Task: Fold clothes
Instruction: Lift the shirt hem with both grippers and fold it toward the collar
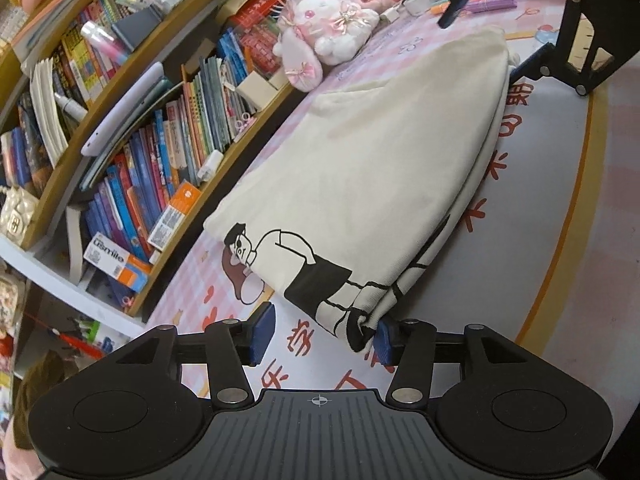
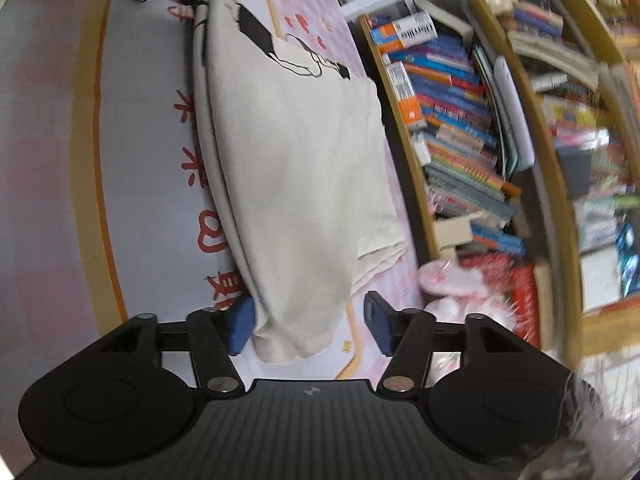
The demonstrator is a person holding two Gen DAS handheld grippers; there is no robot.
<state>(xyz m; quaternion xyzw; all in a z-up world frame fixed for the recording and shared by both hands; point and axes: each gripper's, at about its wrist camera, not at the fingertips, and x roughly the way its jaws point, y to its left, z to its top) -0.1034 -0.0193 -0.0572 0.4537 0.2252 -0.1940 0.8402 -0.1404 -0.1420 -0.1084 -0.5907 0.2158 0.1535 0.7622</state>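
A cream T-shirt (image 1: pixel 360 152) with a black line-drawn cartoon figure lies doubled over lengthwise on the surface (image 1: pixel 560 208), which is covered by a pink-and-grey printed mat, just beside a bookshelf (image 1: pixel 132 128) crammed with books; a pink plush toy (image 1: pixel 324 28) sits near its far end as seen from the left wrist. The shirt lies as a long narrow band with its stacked edges showing along one side, so at least one fold is in it; whether more folding is meant cannot be settled from this alone. The left gripper (image 1: pixel 320 332) sits at the printed end with its jaws spread wide, one pad touching the bunched corner of cloth but not pinching it. The right gripper (image 2: pixel 308 324) is at the opposite, plain end, jaws likewise released, with the rounded end of the shirt lying between the pads and nothing clamped. The cloth looks like light, limp knit: it will sag and drape rather than hold a shape, and the layers may slide apart if only the top one is caught. A sound hold would likely take both stacked layers together at the end corners, close to the doubled edge, with each gripper at its own end so the band stays taut and square when lifted.
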